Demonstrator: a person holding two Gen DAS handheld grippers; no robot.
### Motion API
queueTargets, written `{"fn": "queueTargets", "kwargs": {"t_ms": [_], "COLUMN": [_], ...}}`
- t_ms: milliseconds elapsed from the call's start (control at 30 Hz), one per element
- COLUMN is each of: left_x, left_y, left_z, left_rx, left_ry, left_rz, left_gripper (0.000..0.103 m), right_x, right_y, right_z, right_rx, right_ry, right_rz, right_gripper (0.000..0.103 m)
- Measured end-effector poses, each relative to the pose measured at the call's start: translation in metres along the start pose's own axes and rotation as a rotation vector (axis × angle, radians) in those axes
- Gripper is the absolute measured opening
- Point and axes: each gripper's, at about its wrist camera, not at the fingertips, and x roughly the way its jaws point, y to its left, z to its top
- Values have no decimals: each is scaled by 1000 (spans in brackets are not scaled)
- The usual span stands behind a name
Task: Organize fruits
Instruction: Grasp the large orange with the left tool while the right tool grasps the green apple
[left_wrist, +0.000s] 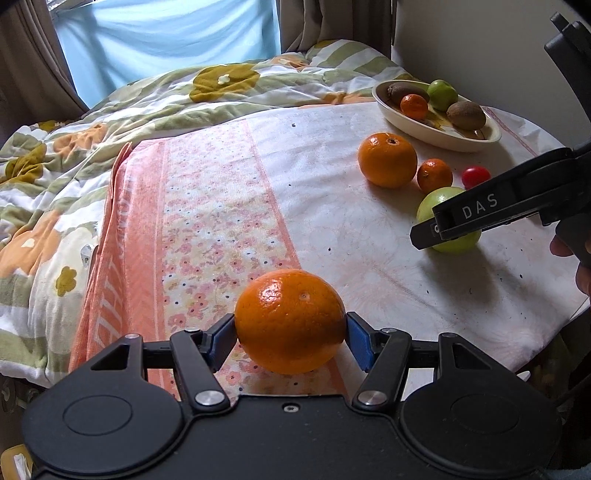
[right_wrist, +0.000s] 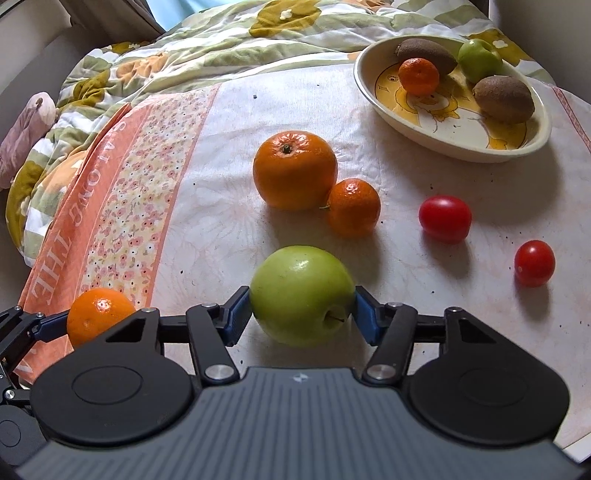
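The left tool clamps an orange; the right tool grips a green apple, the bowl ahead of it.

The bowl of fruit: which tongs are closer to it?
Right. The right tongs, around the green apple, sit nearer the bowl; the left tongs, around an orange, are farther back.

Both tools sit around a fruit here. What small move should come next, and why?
Probably lift the right tool with its apple toward the bowl. Its pads touch both sides of the apple, and the bowl lies just ahead with bare space in the middle. The left tool holds an orange farther away.
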Motion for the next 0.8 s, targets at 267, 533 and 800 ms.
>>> {"fn": "queueTargets", "kwargs": {"t_ms": [267, 533, 800], "left_x": [-6, -24, -57], "left_y": [-2, -7, -18], "left_z": [-5, -3, 16], "left_rx": [-7, -7, 22], "left_ry": [-4, -31, -110], "left_rz": [7, 13, -13], "left_gripper": [67, 67, 67], "right_x": [-3, -21, -64], "right_y": [0, 4, -2], "right_z": [-5, -15, -13], "right_rx": [-4, 12, 70], "right_ry": [-4, -9, -85], "right_rz": [13, 63, 84], "right_gripper": [73, 73, 73]}}
